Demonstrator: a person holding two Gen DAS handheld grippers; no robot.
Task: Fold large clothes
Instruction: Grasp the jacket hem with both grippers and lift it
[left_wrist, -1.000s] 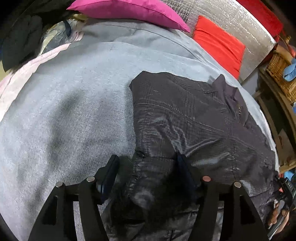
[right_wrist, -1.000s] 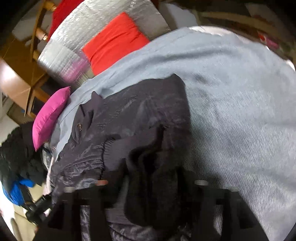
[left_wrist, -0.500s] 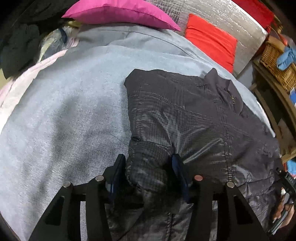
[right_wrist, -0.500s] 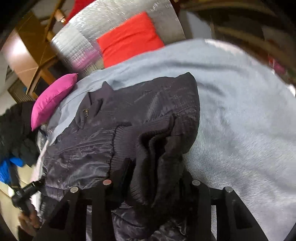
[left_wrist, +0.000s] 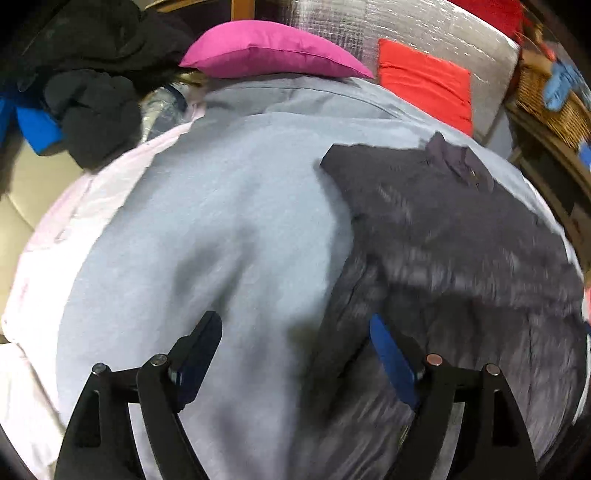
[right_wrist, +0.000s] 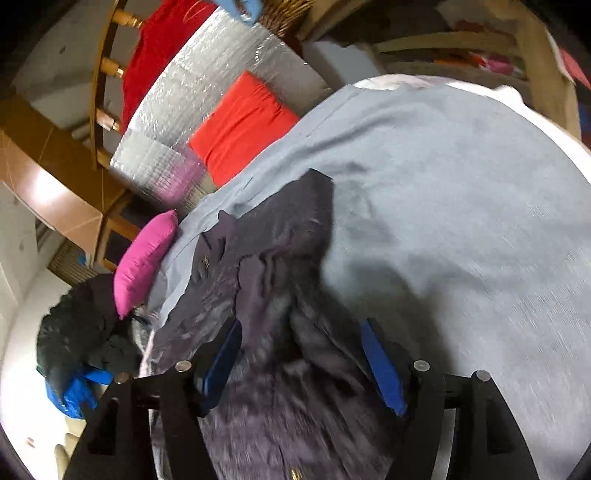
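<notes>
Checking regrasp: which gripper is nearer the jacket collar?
Right, marginally, by my read. Right gripper hovers open over the dark jacket, collar ahead-left. Left gripper straddles the jacket's edge, collar far ahead-right.

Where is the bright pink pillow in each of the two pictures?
Left wrist view: the bright pink pillow lies top centre, at the far edge of the grey-blue bed cover.
Right wrist view: it sits at middle left, tilted.
Shared landmark: the red cushion beside it.

left tongs (left_wrist: 295, 354) spread, right tongs (right_wrist: 301, 360) too (both empty)
</notes>
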